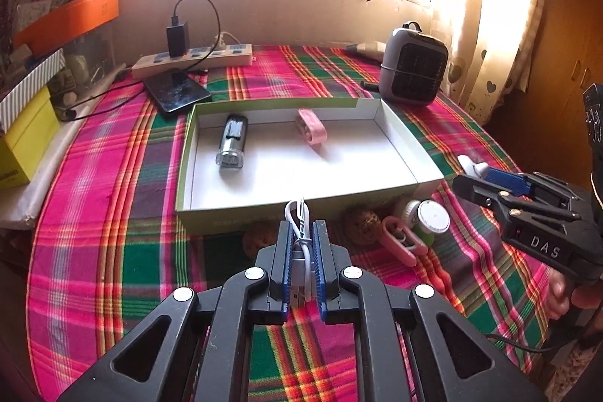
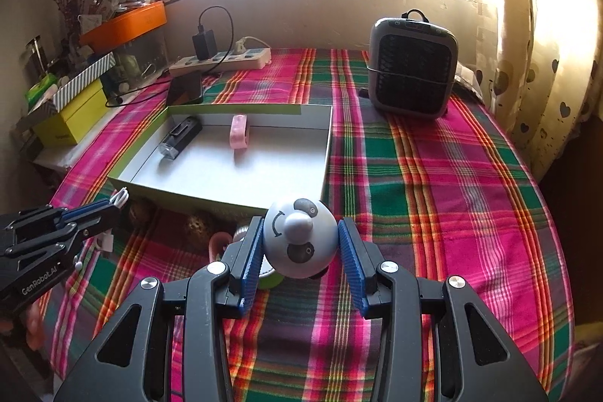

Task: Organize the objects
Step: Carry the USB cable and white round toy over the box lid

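— Right, our left gripper [image 1: 301,232] is clamped on the white cable [image 1: 300,236], just short of the box [image 1: 241,210].
— And our right gripper [image 2: 300,243] hugs the panda ball [image 2: 300,239] (contact unclear); it may roll.

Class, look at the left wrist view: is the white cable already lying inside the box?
No. The white cable is clamped between the left gripper fingers, short of the box.

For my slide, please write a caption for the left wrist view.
Left gripper holds a white cable before an open box.
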The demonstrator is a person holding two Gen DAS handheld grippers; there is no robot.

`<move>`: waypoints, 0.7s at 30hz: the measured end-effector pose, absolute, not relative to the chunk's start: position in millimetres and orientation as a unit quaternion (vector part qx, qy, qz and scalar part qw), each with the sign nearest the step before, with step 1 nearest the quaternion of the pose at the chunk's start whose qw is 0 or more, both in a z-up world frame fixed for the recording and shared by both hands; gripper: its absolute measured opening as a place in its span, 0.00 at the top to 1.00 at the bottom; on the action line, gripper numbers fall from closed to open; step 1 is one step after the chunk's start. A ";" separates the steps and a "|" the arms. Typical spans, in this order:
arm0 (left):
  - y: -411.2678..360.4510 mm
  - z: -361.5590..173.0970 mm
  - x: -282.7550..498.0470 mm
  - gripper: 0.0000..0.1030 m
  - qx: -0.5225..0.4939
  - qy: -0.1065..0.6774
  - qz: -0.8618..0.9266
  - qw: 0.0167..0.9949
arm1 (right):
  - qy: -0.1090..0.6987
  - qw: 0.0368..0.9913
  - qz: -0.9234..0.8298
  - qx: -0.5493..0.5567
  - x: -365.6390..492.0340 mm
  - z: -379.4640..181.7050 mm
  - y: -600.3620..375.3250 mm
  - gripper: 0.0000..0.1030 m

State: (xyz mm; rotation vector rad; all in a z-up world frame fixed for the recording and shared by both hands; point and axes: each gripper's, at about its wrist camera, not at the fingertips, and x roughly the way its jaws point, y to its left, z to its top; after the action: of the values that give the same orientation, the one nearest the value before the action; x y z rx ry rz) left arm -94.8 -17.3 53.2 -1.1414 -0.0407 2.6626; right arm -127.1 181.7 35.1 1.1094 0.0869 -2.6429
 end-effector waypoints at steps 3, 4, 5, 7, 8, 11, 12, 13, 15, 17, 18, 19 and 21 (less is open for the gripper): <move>-14.0 56.3 -104.1 0.91 -0.388 -0.012 0.913 0.124 | 0.031 0.142 -0.913 0.382 -133.9 37.4 176.6 0.60; -13.6 57.4 -107.6 0.91 -0.386 -0.012 0.914 0.124 | 0.030 0.145 -0.912 0.382 -136.4 38.2 175.3 0.60; -13.4 58.4 -110.8 0.91 -0.386 -0.013 0.914 0.124 | 0.030 0.148 -0.912 0.381 -138.6 39.1 173.5 0.60; -13.6 60.2 -117.8 0.91 -0.386 -0.019 0.914 0.125 | 0.032 0.150 -0.913 0.379 -142.9 40.8 169.7 0.60; -13.8 60.7 -121.1 0.91 -0.387 -0.022 0.913 0.127 | 0.034 0.151 -0.913 0.378 -145.5 41.7 167.8 0.60; -12.7 61.3 -130.1 0.91 -0.387 -0.019 0.913 0.125 | 0.036 0.156 -0.913 0.376 -153.2 43.6 162.3 0.60; -12.4 61.1 -132.5 0.91 -0.388 -0.018 0.913 0.124 | 0.037 0.157 -0.912 0.376 -156.1 43.9 160.6 0.60; -12.3 60.6 -135.8 0.91 -0.389 -0.019 0.913 0.123 | 0.038 0.159 -0.912 0.376 -158.8 44.0 159.2 0.60; -12.1 59.5 -141.8 0.91 -0.392 -0.020 0.911 0.124 | 0.041 0.160 -0.911 0.377 -164.5 43.4 155.6 0.60; -11.5 58.6 -148.5 0.91 -0.395 -0.018 0.910 0.123 | 0.045 0.162 -0.910 0.379 -170.1 42.8 151.9 0.60; -11.3 58.2 -151.7 0.91 -0.395 -0.017 0.910 0.123 | 0.046 0.163 -0.910 0.380 -172.8 42.6 150.8 0.60; -11.3 57.5 -155.3 0.91 -0.397 -0.016 0.910 0.122 | 0.048 0.163 -0.909 0.380 -175.3 42.5 149.5 0.60; -11.4 55.6 -162.8 0.91 -0.400 -0.016 0.908 0.123 | 0.051 0.163 -0.908 0.382 -181.9 42.2 146.8 0.60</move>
State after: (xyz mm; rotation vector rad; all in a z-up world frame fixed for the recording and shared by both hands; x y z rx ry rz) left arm -162.8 -11.4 55.6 -1.1681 -0.0453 2.6486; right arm -181.9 146.8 42.2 1.0896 0.1457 -2.5897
